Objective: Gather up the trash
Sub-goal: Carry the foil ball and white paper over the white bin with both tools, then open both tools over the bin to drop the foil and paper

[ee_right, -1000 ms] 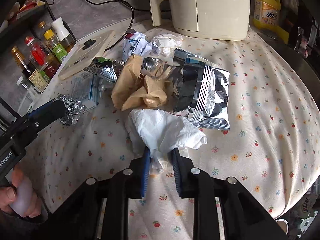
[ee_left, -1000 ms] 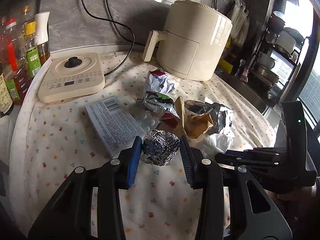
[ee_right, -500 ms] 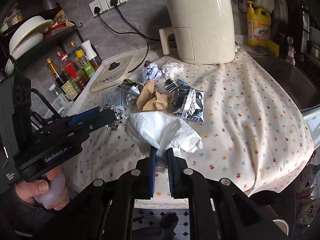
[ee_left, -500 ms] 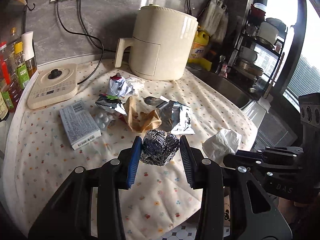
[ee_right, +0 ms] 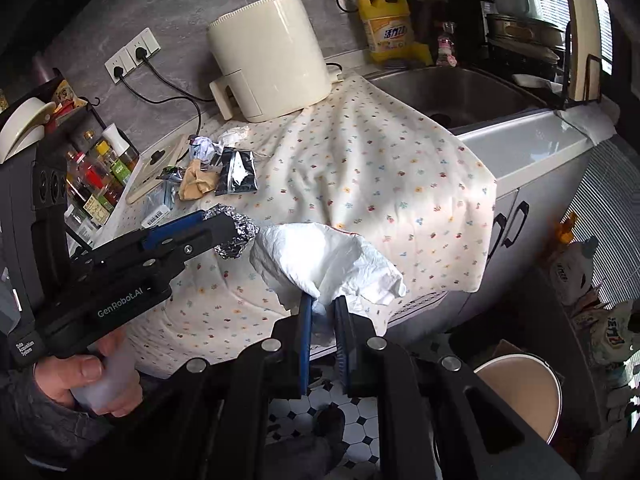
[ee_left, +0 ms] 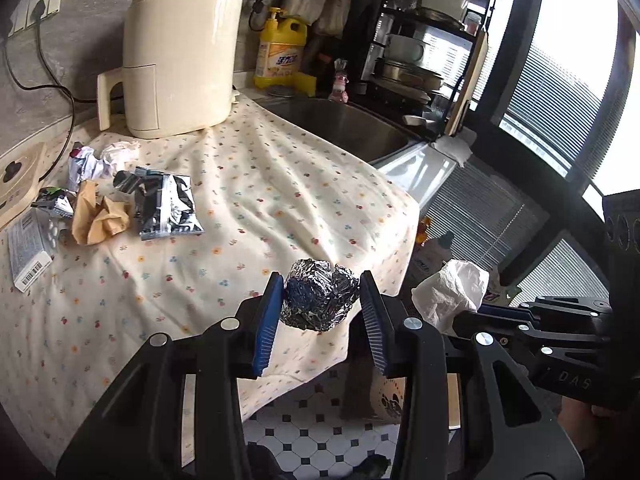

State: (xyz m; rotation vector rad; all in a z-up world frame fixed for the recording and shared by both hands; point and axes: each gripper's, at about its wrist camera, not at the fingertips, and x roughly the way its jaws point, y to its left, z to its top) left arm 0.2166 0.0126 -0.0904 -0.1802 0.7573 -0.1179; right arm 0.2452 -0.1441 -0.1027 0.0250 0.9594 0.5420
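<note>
Crumpled foil ball (ee_left: 320, 298), light and easily dented, sits pinched between the left tongs (ee_left: 322, 320), held off the bench (ee_left: 280, 184) edge. The right tongs (ee_right: 323, 344), nearly pressed together, pinch a soft white tissue (ee_right: 320, 256) by its lower fold; both hang above the floor near the bin (ee_right: 516, 384).
</note>
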